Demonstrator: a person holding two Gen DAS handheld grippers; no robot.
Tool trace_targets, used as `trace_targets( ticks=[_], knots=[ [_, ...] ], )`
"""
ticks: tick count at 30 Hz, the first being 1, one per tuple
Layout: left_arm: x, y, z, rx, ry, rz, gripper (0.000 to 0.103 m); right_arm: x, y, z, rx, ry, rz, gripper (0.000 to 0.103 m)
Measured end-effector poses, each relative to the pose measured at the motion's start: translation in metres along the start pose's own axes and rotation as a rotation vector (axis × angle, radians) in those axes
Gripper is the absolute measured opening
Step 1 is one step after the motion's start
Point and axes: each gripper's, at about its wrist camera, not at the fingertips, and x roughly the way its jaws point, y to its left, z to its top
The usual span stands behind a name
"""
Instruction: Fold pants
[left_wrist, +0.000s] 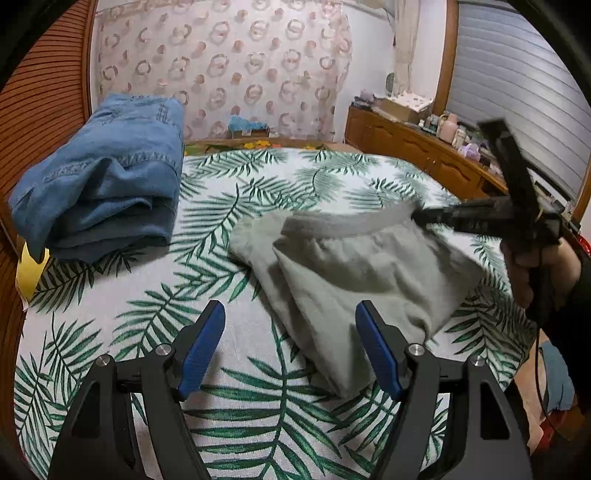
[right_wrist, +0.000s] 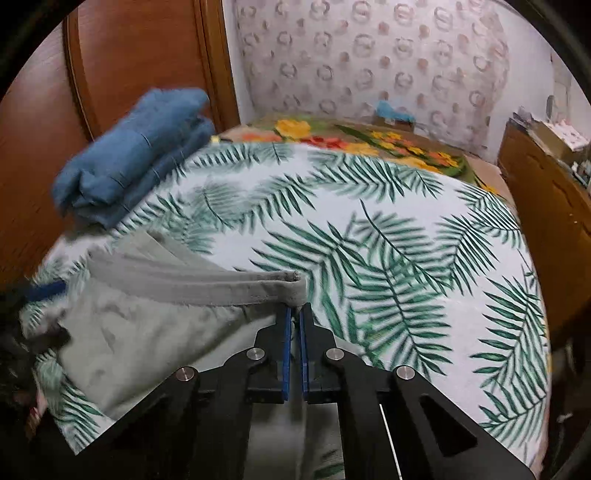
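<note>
Both wrist views look low and close across the leaf-print bed (left_wrist: 258, 424), sharing grey pants (right_wrist: 147, 332).

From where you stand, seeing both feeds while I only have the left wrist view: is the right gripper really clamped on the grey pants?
Observer: Yes. The right gripper is shut on the waistband end of the grey pants.
Operator: Anything beyond the leaf-print sheet?
Observer: A floral blanket lies past the leaf-print sheet.
Operator: And the jeans?
Observer: The folded jeans rest against the wooden headboard.
</note>
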Motion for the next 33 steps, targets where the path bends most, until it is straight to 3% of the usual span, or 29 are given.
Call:
trace_targets(
  ticks=[3,10,15,21,33],
  knots=[
    [0.001,0.0,0.005,0.008,-0.007,-0.013,0.074,0.0,0.0,0.001,0.001,-0.003,0.003,0.006],
    [0.019,0.003,0.023,0.026,0.021,-0.063,0.049,-0.025,0.001,-0.011,0.037,-0.037,0.008,0.024],
    [0.04,0.001,0.035,0.054,0.063,-0.036,0.048,-0.039,0.003,-0.031,0.024,-0.055,0.017,0.029],
    [0.068,0.001,0.042,0.064,0.144,0.049,0.049,-0.041,0.006,-0.036,-0.003,-0.045,0.002,0.03],
    [0.072,0.006,0.042,0.041,0.154,0.042,0.049,-0.02,0.001,-0.001,0.019,-0.027,0.033,0.03]
  ],
)
